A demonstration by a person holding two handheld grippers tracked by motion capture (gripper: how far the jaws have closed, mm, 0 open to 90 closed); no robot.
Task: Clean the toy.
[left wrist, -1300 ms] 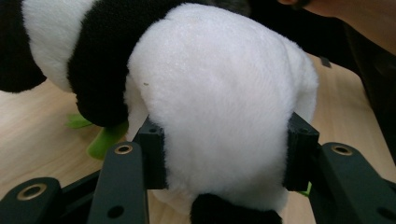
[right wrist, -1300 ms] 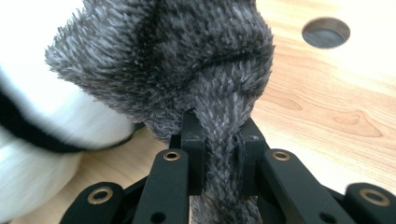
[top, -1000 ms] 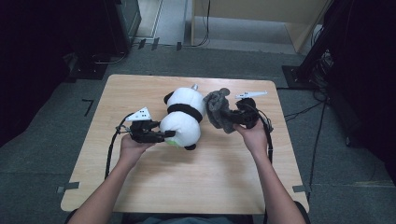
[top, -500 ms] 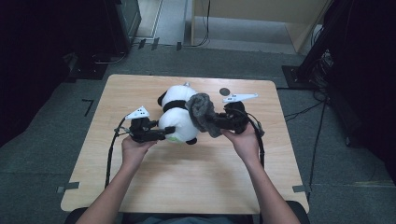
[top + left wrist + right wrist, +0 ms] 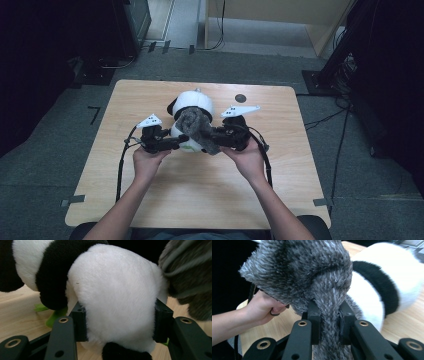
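The fingers (image 5: 163,322) of the left gripper (image 5: 159,140) are pressing into both sides of the toy panda (image 5: 192,107), clamping its white rump so the plush is bulging between them. The fingers (image 5: 315,323) of the right gripper (image 5: 227,136) are pinched tight on a narrow fold of a grey furry cloth (image 5: 197,130), which looks like a small hat or hood, though I cannot tell for sure.

In the right gripper view the cloth (image 5: 304,270) is hanging open just beside the panda (image 5: 387,282), touching its back. In the high view it is lying against the near end of the toy, between the two grippers, while the panda is resting on the middle of the bench (image 5: 210,195).

Judging by this, both grips are already made and the cloth is being brought to the toy, so the approach is done. What seems to be left is pulling the cloth over the panda and seating it, then letting go. A small dark disc (image 5: 241,98) is sitting on the bench behind, well apart.
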